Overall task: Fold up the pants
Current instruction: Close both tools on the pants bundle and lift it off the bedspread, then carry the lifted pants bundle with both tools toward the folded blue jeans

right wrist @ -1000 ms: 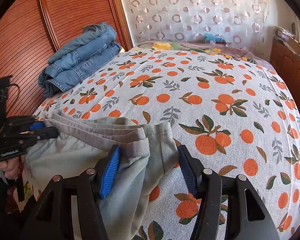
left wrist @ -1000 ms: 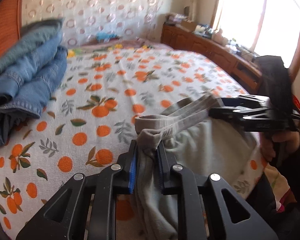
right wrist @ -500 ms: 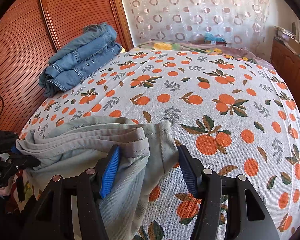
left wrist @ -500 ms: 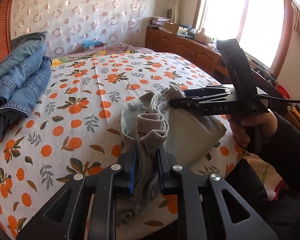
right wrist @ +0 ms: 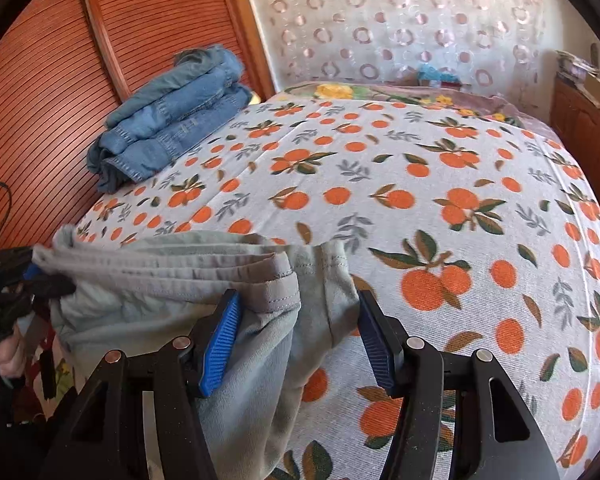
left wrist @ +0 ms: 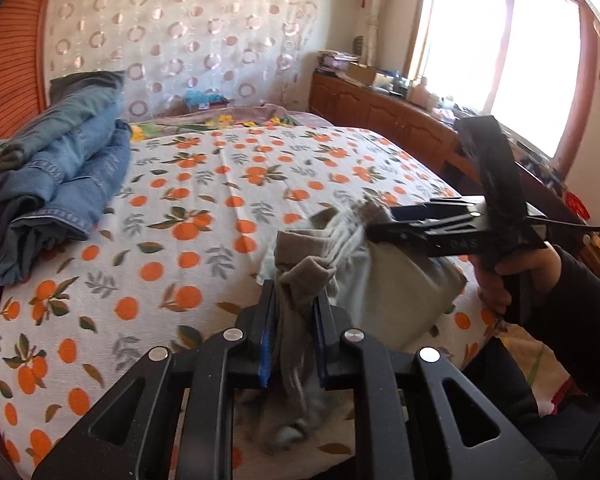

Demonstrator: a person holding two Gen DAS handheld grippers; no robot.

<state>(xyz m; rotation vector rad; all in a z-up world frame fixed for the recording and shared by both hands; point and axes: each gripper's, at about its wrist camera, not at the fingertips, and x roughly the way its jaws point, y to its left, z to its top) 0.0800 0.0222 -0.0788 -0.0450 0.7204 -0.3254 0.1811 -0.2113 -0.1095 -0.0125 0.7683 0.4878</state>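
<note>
The bed (right wrist: 440, 168) fills both views, its sheet white with oranges and leaves; folded jeans (right wrist: 172, 116) sit at its far left corner against a ribbed wooden panel (right wrist: 40, 80), well apart from the work; a wooden cabinet (left wrist: 384, 116) runs along the far side under a bright window (left wrist: 500, 44).

The pants (right wrist: 172, 292) are pale grey-green, soft and matte, with a darker grey waistband of stitched rows; they lie at the near edge of the bed, bunched, the band stretched in layered folds between the two tools and the legs hanging down off the edge toward the cameras.

The left gripper (left wrist: 294, 332) is clenched on the pants; a twisted wad of band and cloth rises out from between its blue pads and more cloth trails below them, blurred.

The right gripper (right wrist: 300, 336) has its jaws standing wide; the band's end and a fold of cloth lie between them, the left pad touching the cloth, the right pad clear of it, so it grips nothing; seen from the left camera its tips reach into the band's far end; a hand (left wrist: 512, 276) in a dark sleeve holds its handle.
</note>
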